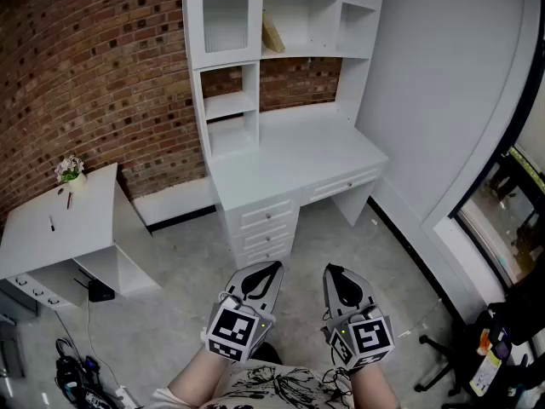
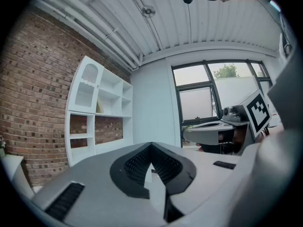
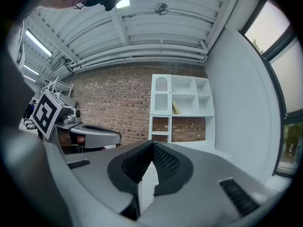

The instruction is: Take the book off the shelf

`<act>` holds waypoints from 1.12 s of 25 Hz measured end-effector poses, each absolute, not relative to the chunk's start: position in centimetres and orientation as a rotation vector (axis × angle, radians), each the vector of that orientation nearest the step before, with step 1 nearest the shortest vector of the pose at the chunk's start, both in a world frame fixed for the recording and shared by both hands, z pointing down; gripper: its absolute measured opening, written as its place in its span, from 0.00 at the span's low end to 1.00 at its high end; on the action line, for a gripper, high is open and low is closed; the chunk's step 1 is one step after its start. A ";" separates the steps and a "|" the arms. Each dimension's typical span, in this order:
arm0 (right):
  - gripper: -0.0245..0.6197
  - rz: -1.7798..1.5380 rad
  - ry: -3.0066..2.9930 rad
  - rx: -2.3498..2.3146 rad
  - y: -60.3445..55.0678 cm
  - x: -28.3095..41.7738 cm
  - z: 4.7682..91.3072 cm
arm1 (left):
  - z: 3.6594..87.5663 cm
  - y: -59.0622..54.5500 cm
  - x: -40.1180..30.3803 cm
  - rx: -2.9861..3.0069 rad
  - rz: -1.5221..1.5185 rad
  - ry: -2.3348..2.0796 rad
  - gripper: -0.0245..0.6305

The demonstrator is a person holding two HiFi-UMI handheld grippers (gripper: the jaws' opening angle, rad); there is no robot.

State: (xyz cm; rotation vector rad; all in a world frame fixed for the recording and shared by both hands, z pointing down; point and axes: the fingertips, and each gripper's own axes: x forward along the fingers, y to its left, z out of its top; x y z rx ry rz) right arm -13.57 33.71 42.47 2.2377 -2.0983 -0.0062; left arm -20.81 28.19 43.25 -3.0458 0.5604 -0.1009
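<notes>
Nearest in, the grey left gripper (image 1: 271,267) and grey right gripper (image 1: 334,271) sit side by side low in the head view, both pointing level at the furniture. Each one's own view shows the black ribbed pads meeting at the tips with nothing caught between them, so both are clenched and empty.

Beyond them there's bare floor, then the white desk with drawers (image 1: 294,164), and on top of it the tall white shelf unit (image 1: 223,62) against the brick wall.

The thing that matters: the thin yellowish book (image 1: 272,34) is way up in an open upper compartment, well apart from both grippers, dead ahead and higher. It stands on end but tilted, its long axis leaning over toward the left divider. In the head view it lines up more with the left gripper, though honestly neither hand looks much closer.

Hard to make out: the book is tiny in all three views, so I can't tell its thickness or whether it actually touches the divider. The shelf unit's top is cut off by the frame edge.
</notes>
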 end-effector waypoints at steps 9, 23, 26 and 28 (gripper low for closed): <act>0.04 0.009 -2.074 2.254 32.6 -12.5 43.0 | 43.0 26.6 -19.6 -3.059 -0.065 0.576 0.06; 0.05 0.083 -2.020 2.293 31.0 -8.8 44.5 | 44.6 24.8 -16.6 -3.084 -0.150 0.548 0.06; 0.05 0.104 -2.024 2.281 29.5 -8.0 45.2 | 45.1 23.1 -16.2 -3.077 -0.170 0.575 0.06; 0.05 0.107 -2.049 2.260 28.4 -7.7 45.4 | 45.4 21.6 -16.0 -3.082 -0.184 0.603 0.06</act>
